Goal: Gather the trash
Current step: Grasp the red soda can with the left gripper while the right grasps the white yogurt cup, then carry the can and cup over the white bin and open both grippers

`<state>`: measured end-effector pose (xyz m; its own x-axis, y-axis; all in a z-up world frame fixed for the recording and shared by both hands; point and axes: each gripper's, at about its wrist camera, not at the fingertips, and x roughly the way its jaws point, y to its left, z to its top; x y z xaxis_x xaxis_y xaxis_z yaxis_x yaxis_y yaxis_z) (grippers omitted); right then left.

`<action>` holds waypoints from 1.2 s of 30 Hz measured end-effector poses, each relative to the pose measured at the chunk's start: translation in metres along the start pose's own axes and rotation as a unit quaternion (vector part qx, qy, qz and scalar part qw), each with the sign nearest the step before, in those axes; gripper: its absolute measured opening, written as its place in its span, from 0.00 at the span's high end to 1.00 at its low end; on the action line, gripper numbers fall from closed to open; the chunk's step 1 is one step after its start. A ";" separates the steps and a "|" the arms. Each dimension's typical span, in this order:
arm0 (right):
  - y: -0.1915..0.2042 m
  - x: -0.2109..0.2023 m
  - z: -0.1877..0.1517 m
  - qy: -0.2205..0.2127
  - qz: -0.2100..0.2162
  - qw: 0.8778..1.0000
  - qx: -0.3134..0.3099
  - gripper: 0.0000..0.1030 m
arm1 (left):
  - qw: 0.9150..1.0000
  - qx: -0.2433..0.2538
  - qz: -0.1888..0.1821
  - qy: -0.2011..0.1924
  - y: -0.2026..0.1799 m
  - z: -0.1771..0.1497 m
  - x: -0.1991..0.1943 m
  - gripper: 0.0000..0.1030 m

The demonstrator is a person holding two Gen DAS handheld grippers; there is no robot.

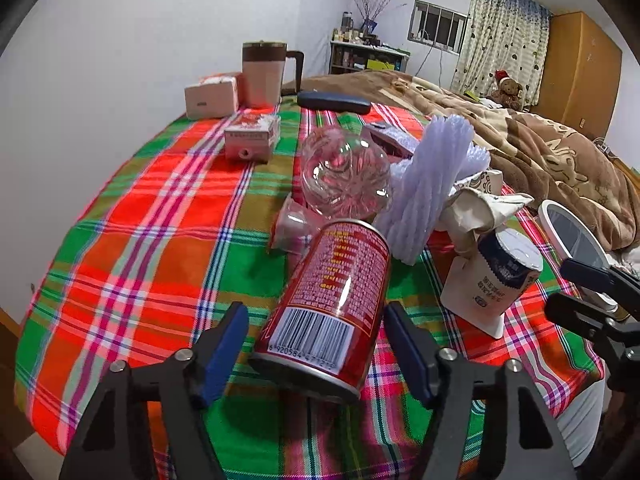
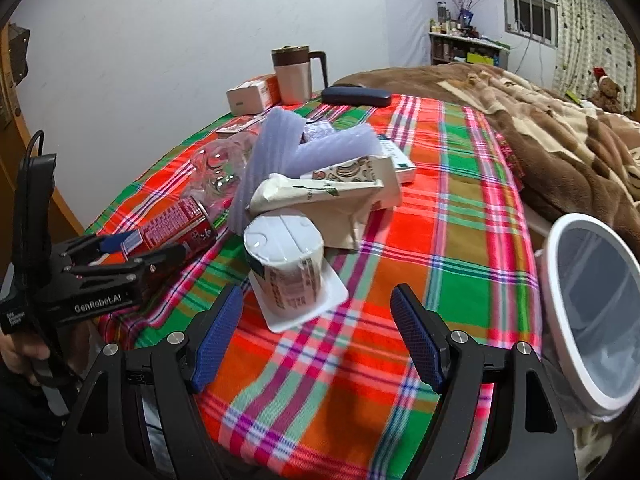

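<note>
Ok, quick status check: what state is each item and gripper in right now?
red can: on its side between the open left gripper jaws, not yet clamped
yogurt cup: upside down, on its lid
clear bottle: lying down
mug: upright, lid on
trash bin: open
right gripper: open, empty

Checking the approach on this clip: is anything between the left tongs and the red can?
Nothing visible. The red can lies on its side already between the open left tongs, pads not yet pressing. The yogurt cup stands off to the right.
</note>
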<state>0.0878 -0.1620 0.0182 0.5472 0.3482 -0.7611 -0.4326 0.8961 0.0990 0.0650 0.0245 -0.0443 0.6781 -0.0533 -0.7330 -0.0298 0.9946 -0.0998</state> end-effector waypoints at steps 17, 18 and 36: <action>0.009 0.022 0.008 0.015 0.025 1.000 -0.007 0.59 | 1.000 -0.008 -0.021 -0.002 -0.001 -0.006 -0.008 0.43; 0.008 0.020 0.007 0.014 0.025 1.000 -0.006 0.59 | 1.000 -0.008 -0.022 -0.004 -0.002 -0.005 -0.009 0.44; -0.017 -0.015 -0.007 -0.015 0.004 0.999 0.030 0.60 | 0.998 0.011 -0.052 -0.038 -0.032 -0.006 -0.044 0.47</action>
<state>0.0813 -0.1842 0.0237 0.5650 0.3630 -0.7410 -0.3945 0.9076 0.1438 0.0318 -0.0051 -0.0125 0.7309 -0.1503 -0.6658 0.0591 0.9857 -0.1577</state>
